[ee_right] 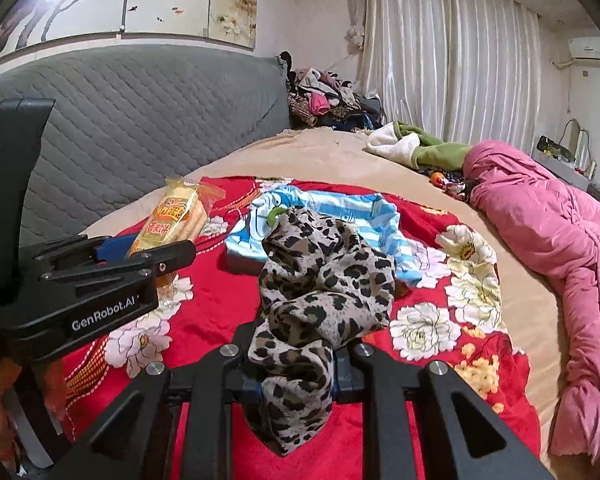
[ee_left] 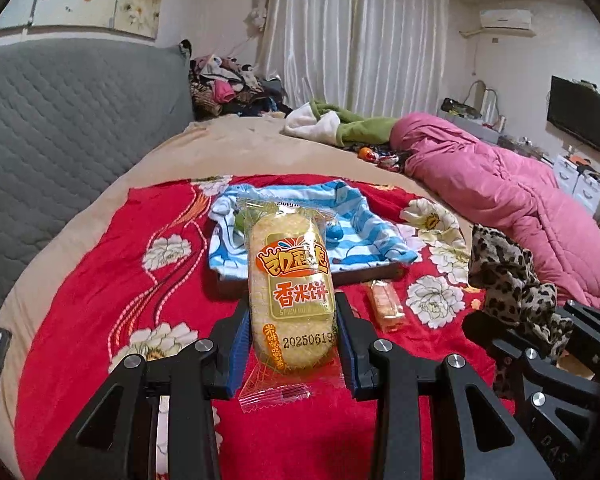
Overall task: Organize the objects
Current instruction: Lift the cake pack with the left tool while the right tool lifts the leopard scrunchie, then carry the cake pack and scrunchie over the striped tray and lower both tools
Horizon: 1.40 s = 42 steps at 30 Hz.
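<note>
My left gripper point(ee_left: 292, 336) is shut on a yellow rice-cracker packet point(ee_left: 290, 280) and holds it upright above the red flowered blanket point(ee_left: 100, 280). It also shows in the right wrist view point(ee_right: 156, 254) with the packet point(ee_right: 176, 216). My right gripper point(ee_right: 294, 364) is shut on a leopard-print cloth point(ee_right: 320, 280), which bunches forward over the blanket; the cloth also shows in the left wrist view point(ee_left: 508, 272). A blue striped garment point(ee_left: 352, 236) lies over a dark box ahead, also seen in the right wrist view point(ee_right: 364, 212).
A small orange snack packet point(ee_left: 386, 306) lies on the blanket right of the left gripper. A pink quilt point(ee_left: 500, 196) is heaped at right. Green and white clothes point(ee_left: 340, 124) lie farther back. A grey quilted headboard point(ee_left: 60, 128) is at left.
</note>
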### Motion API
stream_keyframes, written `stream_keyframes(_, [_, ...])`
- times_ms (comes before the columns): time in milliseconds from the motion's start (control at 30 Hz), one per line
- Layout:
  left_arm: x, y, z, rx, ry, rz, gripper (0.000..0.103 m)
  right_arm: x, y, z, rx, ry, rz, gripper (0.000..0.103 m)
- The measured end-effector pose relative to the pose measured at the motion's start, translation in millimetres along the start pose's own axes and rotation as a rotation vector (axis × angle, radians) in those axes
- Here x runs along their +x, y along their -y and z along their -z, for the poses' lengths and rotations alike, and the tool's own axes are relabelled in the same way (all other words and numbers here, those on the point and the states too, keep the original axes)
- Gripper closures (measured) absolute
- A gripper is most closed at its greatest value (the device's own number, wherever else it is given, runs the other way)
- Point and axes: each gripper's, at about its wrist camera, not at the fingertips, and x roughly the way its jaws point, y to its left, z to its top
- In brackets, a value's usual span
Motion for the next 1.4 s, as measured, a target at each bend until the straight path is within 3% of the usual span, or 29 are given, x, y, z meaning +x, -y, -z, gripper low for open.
stream_keyframes(1400, [80.5, -6.3, -111.3, 0.019, 0.036, -0.021, 0.064, 72.4, 29.9, -124.4, -0.028, 0.072, -0.021, 0.081])
